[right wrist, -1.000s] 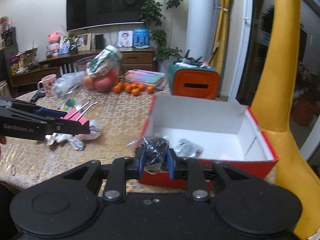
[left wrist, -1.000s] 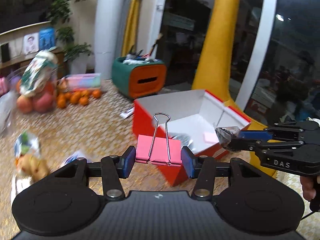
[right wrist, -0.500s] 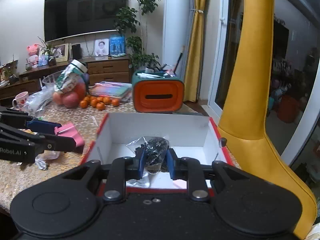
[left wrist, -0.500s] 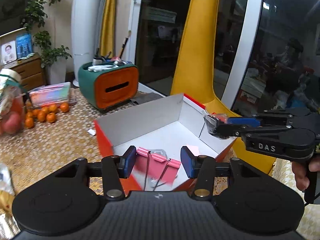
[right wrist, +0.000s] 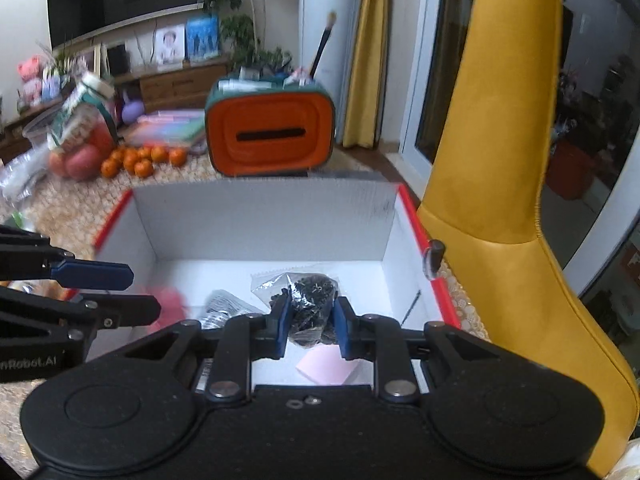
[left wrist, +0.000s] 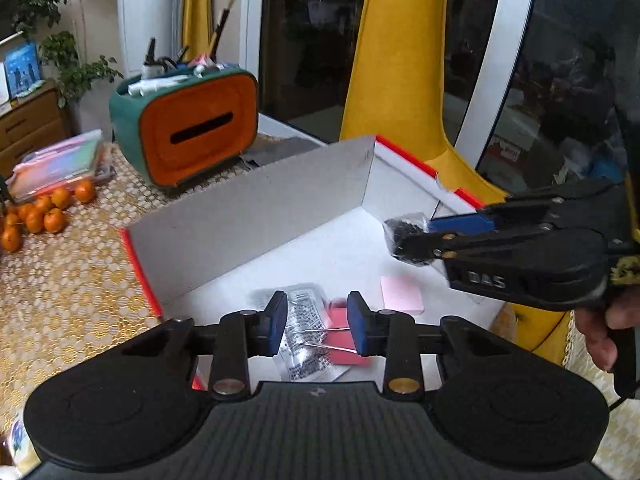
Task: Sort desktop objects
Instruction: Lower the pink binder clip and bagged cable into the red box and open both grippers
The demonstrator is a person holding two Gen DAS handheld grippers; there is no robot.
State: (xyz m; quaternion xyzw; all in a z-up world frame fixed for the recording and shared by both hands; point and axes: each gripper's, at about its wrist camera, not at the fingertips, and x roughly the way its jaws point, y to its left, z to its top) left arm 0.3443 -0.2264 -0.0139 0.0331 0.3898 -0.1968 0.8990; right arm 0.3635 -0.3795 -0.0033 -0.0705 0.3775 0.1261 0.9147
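The red box (left wrist: 248, 208) with white inside walls (right wrist: 264, 220) lies under both grippers. My left gripper (left wrist: 316, 328) hangs over its near corner, jaws drawn in to a narrow gap and shut on nothing. The pink binder clip (left wrist: 338, 338) is out of the pads and down inside the box, a pink blur (right wrist: 170, 302) beside the left gripper (right wrist: 146, 294). My right gripper (right wrist: 310, 324) is shut on a clear bag of small black parts (right wrist: 312, 300) above the box floor. From the left wrist view that gripper (left wrist: 436, 236) and bag (left wrist: 408, 236) come in from the right.
On the box floor lie a pink sticky pad (left wrist: 402, 294) and a printed clear packet (left wrist: 304, 320). Behind the box stands an orange and green holder (right wrist: 272, 132). Oranges (left wrist: 44, 212) and bagged apples (right wrist: 80, 148) sit far left. A yellow chair (right wrist: 500, 160) flanks the right.
Both grippers swung from the table over the red box and sank. The pink clip tipped down, left the left jaws and dropped into the box; those jaws then narrowed.
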